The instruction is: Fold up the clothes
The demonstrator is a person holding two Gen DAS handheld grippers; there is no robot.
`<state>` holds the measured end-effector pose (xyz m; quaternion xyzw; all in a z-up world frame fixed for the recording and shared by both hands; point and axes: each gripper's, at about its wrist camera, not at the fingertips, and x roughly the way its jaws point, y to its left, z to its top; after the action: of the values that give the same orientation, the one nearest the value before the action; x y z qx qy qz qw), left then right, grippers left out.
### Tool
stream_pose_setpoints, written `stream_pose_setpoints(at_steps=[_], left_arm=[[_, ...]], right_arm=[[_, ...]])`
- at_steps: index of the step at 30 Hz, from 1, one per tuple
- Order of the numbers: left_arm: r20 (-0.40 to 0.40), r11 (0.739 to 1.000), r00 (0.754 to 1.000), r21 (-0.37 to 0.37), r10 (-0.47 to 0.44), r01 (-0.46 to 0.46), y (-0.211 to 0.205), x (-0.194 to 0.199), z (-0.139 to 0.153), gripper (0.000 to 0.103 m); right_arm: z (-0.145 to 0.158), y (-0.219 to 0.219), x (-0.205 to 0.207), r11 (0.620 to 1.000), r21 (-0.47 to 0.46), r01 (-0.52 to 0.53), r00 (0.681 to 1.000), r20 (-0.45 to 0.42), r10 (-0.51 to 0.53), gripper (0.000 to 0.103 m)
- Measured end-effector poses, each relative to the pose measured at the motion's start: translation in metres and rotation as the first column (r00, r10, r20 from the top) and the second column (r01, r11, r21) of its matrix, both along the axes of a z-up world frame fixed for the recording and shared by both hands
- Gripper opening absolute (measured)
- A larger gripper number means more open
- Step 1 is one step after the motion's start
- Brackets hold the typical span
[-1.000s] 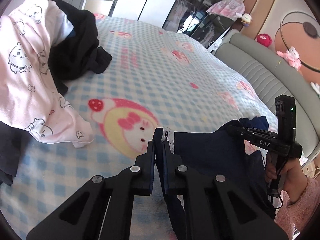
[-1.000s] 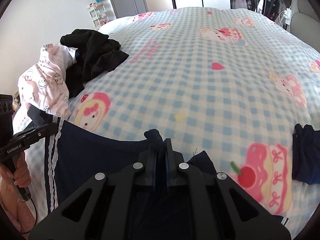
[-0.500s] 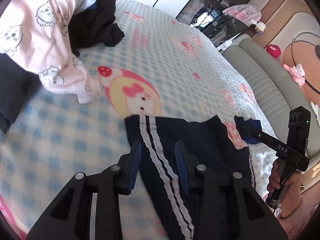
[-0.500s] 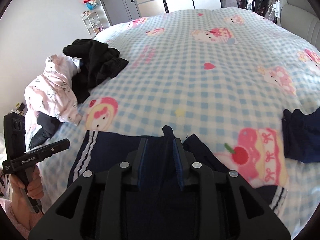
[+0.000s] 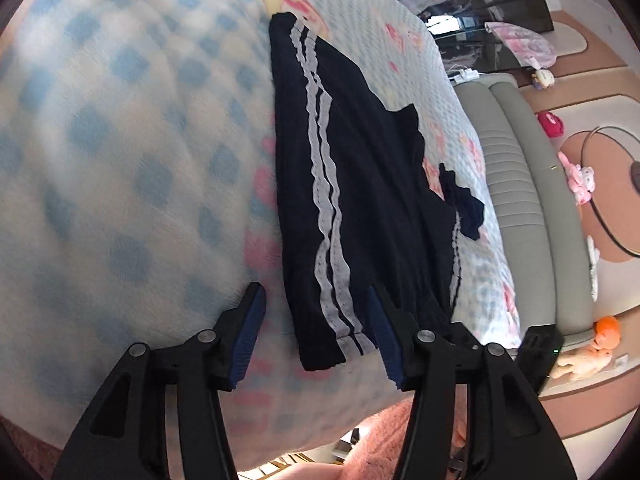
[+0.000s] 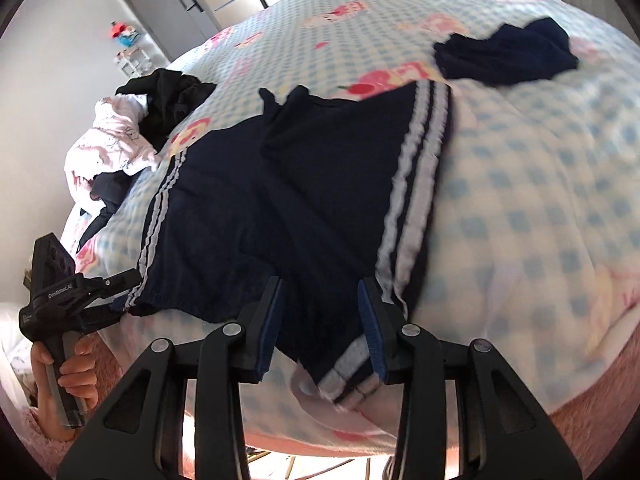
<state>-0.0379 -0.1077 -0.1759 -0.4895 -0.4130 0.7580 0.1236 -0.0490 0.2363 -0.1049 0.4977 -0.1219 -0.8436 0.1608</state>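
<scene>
Blue-and-white checked bedding with pink cartoon prints covers a bed (image 6: pixel 540 200). Navy shorts (image 6: pixel 304 184) with white side stripes are spread flat near the bed's near edge, both leg hems hanging slightly over it. The left gripper (image 5: pixel 316 332) is held with jaws wide apart around one hem, nothing gripped. The right gripper (image 6: pixel 320 320) is likewise wide open around the other hem. No fold is visible yet; folding is judged still to be done. A small navy garment (image 6: pixel 508 56) lies just beyond the shorts, and a pile of pink and black clothes (image 6: pixel 136 132) is seen untouched farther off.
</scene>
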Motion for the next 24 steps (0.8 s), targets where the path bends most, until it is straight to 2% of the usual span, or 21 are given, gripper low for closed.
stream_pose_setpoints(at_steps=[4, 6, 7, 9, 12, 14, 15, 16, 18, 21, 24], left_arm=[[-0.018, 0.998, 1.000, 0.069, 0.006, -0.005, 0.001, 0.003, -0.001, 0.049], [-0.036, 0.998, 0.999, 0.070, 0.005, -0.003, 0.004, 0.006, 0.000, 0.047], [-0.040, 0.998, 0.999, 0.060, -0.003, 0.005, 0.006, 0.007, 0.000, 0.047], [-0.049, 0.999, 0.998, 0.037, -0.028, 0.030, 0.011, 0.005, 0.002, 0.047], [-0.064, 0.997, 0.995, -0.012, -0.076, 0.076, 0.019, 0.001, 0.005, 0.045], [-0.065, 0.994, 0.995, -0.079, -0.077, 0.072, 0.021, 0.000, 0.007, 0.030], [-0.063, 0.993, 0.996, -0.101, -0.065, 0.059, 0.021, 0.000, 0.007, 0.020], [-0.063, 0.992, 0.997, -0.121, -0.054, 0.046, 0.020, 0.000, 0.007, 0.016], [-0.076, 0.991, 0.996, -0.128, -0.035, 0.025, 0.017, 0.005, 0.011, 0.015], [-0.103, 0.982, 0.995, -0.185, 0.006, -0.025, 0.010, 0.018, 0.020, 0.013], [-0.105, 0.982, 0.993, -0.177, 0.050, -0.068, -0.001, 0.025, 0.020, 0.013]], right_arm=[[-0.009, 0.016, 0.009, 0.996, -0.074, 0.043, 0.998, 0.043, -0.040, 0.039], [-0.001, 0.018, 0.015, 0.997, -0.059, 0.059, 0.998, 0.007, -0.059, 0.041], [0.004, 0.021, 0.017, 0.996, -0.046, 0.078, 0.997, -0.015, -0.078, 0.050], [0.006, 0.026, 0.018, 0.994, -0.053, 0.099, 0.995, -0.022, -0.100, 0.056], [-0.002, 0.030, 0.017, 0.992, -0.078, 0.101, 0.995, 0.020, -0.100, 0.056], [-0.014, 0.023, 0.015, 0.994, -0.093, 0.060, 0.996, 0.072, -0.053, 0.056], [-0.019, 0.018, 0.014, 0.994, -0.101, 0.041, 0.995, 0.090, -0.032, 0.056], [-0.024, 0.014, 0.016, 0.994, -0.109, 0.031, 0.995, 0.097, -0.020, 0.058], [-0.025, 0.011, 0.016, 0.994, -0.102, 0.026, 0.996, 0.089, -0.017, 0.058], [-0.020, 0.013, 0.018, 0.996, -0.082, 0.039, 0.998, 0.058, -0.034, 0.055], [-0.012, 0.020, 0.021, 0.995, -0.059, 0.080, 0.997, 0.010, -0.079, 0.054]])
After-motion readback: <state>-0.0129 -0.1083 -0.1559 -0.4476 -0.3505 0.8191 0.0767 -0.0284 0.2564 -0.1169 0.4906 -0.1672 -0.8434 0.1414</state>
